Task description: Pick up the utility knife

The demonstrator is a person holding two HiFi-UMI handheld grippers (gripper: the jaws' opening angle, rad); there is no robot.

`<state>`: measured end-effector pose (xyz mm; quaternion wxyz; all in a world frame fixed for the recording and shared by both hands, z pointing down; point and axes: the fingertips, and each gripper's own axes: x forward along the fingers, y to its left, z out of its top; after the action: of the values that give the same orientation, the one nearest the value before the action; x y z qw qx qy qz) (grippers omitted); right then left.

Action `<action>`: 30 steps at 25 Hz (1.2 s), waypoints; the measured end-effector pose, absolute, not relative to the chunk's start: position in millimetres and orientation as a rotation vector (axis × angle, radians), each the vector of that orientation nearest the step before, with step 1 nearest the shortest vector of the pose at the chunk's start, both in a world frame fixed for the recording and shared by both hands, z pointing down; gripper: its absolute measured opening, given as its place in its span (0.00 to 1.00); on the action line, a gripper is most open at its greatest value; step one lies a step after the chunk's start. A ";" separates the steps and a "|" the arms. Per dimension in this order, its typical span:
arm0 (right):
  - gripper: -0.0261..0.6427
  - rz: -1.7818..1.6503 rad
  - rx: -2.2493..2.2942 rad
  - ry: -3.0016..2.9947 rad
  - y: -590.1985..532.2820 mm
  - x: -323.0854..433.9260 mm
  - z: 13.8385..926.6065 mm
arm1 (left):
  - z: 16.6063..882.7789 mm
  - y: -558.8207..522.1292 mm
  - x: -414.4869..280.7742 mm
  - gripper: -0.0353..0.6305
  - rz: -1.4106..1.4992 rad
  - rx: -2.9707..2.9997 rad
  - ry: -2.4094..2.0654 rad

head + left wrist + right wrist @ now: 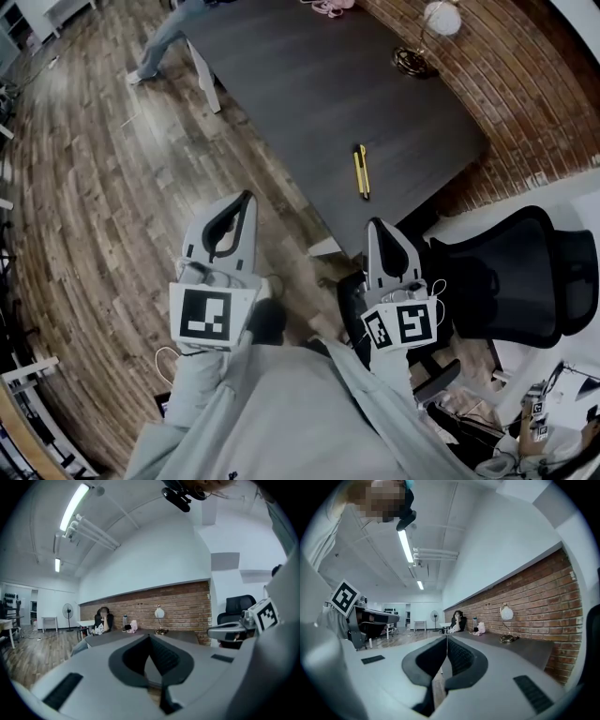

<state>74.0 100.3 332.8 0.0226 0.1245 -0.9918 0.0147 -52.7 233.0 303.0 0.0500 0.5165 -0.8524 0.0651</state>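
A yellow and black utility knife (361, 171) lies on the dark table (319, 84) near its front edge. Both grippers hover over the wooden floor, short of the table. My left gripper (247, 197) is shut with nothing in it, to the left of the knife and nearer me. My right gripper (374, 226) is shut and empty too, just below the table's front corner and close under the knife. In the left gripper view the jaws (150, 637) meet at the tips; the right gripper view shows its jaws (446, 638) pressed together. The knife is hidden in both gripper views.
A black office chair (511, 277) stands right of my right gripper, by the table's corner. A lamp with a round white shade (439, 19) sits at the table's far end against the brick wall (525, 75). A person (102, 620) sits at the far end of the table.
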 end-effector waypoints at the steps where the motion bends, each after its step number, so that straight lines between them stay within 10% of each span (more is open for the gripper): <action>1: 0.07 0.048 0.412 -3.065 98.4 66.7 333.8 | 303.2 229.9 -62.6 0.08 0.198 1.594 -2.584; 30: 0.07 0.122 0.849 -2.965 -82.7 22.2 349.3 | 300.9 9.2 -143.3 0.08 0.262 2.000 -2.338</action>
<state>22.2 -82.7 349.3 0.0273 0.2749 -0.9603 0.0396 -143.3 9.2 300.9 0.0270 0.6475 -0.7568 0.0848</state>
